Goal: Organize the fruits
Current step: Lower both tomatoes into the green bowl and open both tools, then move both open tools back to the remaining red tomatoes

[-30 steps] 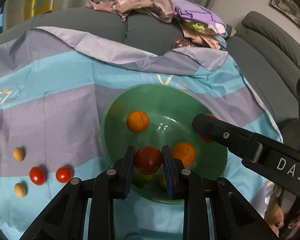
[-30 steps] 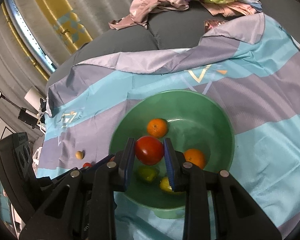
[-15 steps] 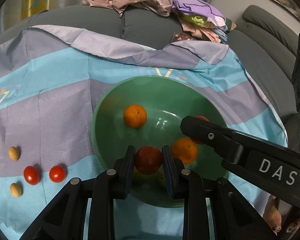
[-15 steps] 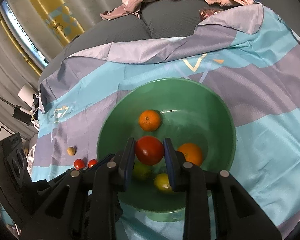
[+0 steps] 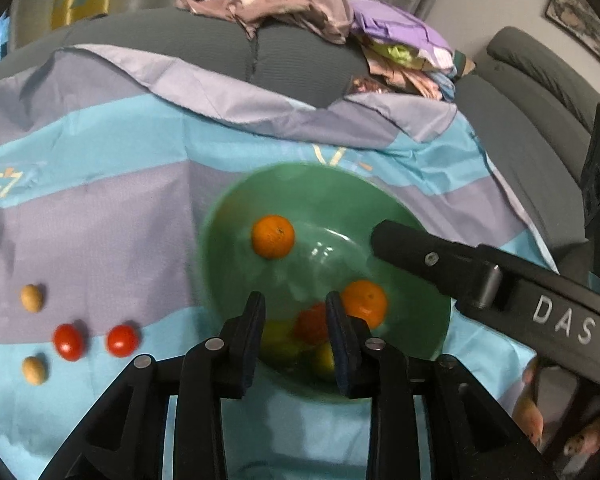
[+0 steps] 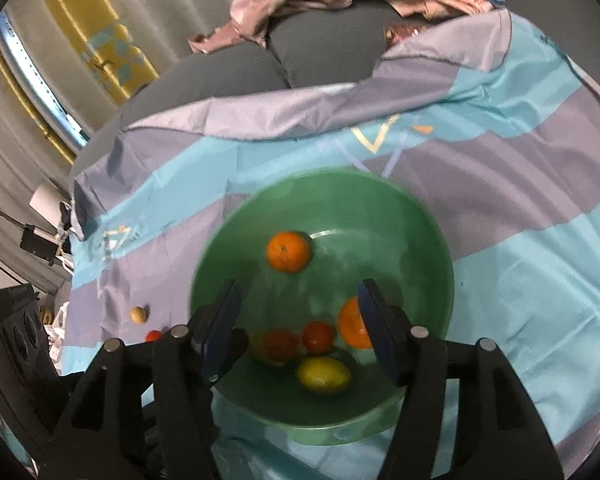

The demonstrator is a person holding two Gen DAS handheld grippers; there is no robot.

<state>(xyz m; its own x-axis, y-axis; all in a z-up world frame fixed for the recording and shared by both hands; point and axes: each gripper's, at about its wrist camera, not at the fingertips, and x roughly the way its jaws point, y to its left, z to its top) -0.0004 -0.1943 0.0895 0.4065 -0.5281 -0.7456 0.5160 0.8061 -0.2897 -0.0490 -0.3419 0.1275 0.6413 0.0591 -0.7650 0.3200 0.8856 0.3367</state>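
Observation:
A green bowl sits on a blue and grey striped cloth. It holds two oranges, two red tomatoes, a lemon and a greenish fruit. My left gripper hangs open above the bowl's near side, with a blurred tomato below its jaws. My right gripper is wide open and empty over the bowl. Two small tomatoes and two small tan fruits lie on the cloth to the left.
A grey sofa with a pile of clothes lies behind the cloth. The right gripper's black arm reaches across the bowl's right side in the left wrist view. Pale objects lie at the lower right.
Both grippers have opened and let go of their tomatoes. The two tomatoes now lie in the bowl near the lemon. The right jaws opened wide.

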